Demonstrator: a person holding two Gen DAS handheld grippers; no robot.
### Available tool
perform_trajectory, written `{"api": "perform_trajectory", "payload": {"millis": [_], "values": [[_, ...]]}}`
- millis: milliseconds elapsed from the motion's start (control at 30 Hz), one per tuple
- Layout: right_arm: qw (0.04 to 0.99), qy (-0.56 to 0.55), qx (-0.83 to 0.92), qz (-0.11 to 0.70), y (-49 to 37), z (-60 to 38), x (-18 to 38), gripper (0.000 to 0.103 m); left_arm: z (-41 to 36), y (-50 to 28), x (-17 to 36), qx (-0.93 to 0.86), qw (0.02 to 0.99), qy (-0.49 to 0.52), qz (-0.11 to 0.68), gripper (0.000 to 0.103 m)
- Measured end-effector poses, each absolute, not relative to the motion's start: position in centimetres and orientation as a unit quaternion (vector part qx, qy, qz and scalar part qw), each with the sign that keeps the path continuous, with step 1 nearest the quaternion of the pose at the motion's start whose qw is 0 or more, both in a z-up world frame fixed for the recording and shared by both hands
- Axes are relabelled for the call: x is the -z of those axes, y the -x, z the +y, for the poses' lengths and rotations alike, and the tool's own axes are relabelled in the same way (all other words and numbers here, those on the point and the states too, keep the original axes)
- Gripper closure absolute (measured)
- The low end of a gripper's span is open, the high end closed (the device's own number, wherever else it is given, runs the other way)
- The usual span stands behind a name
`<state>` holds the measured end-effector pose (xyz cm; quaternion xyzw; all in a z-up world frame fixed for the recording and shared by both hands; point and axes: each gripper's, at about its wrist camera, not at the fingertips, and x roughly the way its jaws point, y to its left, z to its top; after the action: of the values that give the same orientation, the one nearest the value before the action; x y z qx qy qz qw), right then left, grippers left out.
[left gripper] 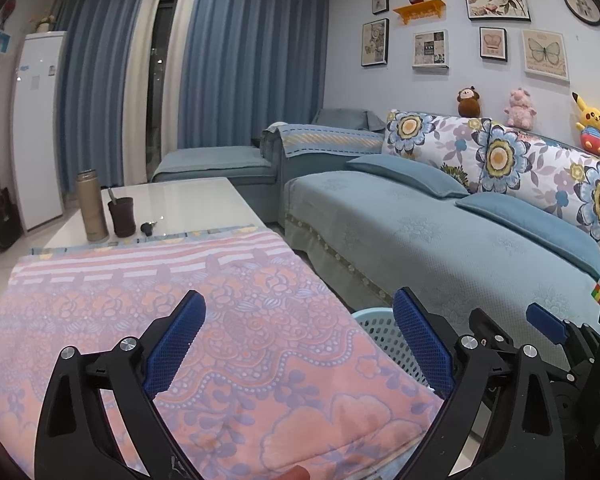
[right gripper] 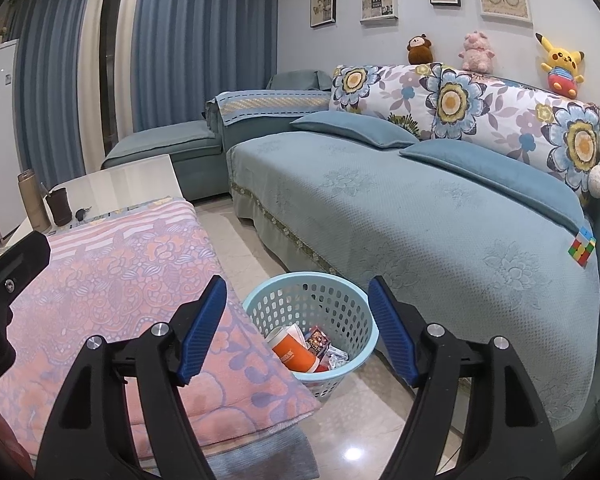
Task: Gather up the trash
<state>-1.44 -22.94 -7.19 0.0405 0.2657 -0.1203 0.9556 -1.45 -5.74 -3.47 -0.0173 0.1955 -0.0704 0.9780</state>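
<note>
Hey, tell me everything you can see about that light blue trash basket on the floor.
The basket is a round, pale blue bin that looks like plastic, with perforated walls and a smooth rim. It stands upright on the tiled floor, between the pink-covered table and the sofa. Inside lie an orange cup and crumpled wrappers. Nothing grips it; from the left wrist only part of its rim shows.
</note>
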Motion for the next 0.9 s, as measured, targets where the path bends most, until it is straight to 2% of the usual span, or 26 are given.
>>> {"api": "perform_trajectory", "payload": {"millis": [167,900], "values": [[0.956,-0.043,0.12,0.265,1.48,-22.93,7.23,0.031,-5.7,1.46,3.46,0.07,0.978,0.017,0.195,0.011],[0.955,-0.043,0.119,0.267,1.46,-22.82,7.3,0.03,-5.7,1.78,3.4,0.063,0.979,0.018,0.196,0.011]]}}
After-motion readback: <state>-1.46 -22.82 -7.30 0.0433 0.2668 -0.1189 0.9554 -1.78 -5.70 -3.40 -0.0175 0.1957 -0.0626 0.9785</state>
